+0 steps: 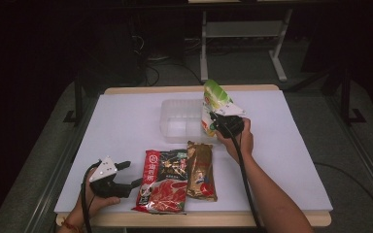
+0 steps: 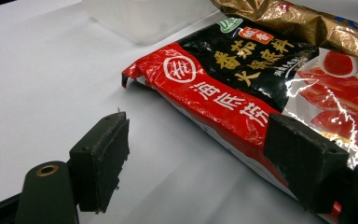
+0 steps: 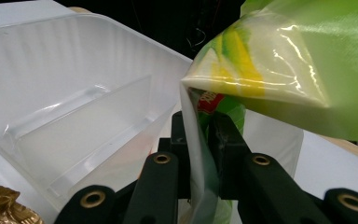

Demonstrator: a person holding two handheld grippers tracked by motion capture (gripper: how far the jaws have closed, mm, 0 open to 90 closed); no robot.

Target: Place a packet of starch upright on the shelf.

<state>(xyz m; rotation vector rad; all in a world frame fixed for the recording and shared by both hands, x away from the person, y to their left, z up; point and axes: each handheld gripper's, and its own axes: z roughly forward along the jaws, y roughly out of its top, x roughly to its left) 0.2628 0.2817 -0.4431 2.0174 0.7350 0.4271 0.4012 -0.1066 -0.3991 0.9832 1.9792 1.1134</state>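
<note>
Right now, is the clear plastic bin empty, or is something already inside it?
Empty, as far as shown: the clear plastic bin holds only its divider. The green pouch stands at its right edge, held by the right gripper.

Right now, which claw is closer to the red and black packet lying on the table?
The left. The left claw sits open right beside the red and black packet, one jaw over its edge. The right claw is farther back, by the clear plastic bin, pinching a green bag.

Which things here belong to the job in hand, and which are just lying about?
In the job:
- green packet, pinched by the right gripper
- clear plastic bin, beside it

Lying about:
- red and black packet, next to the open left gripper
- gold packet
- white table
</note>
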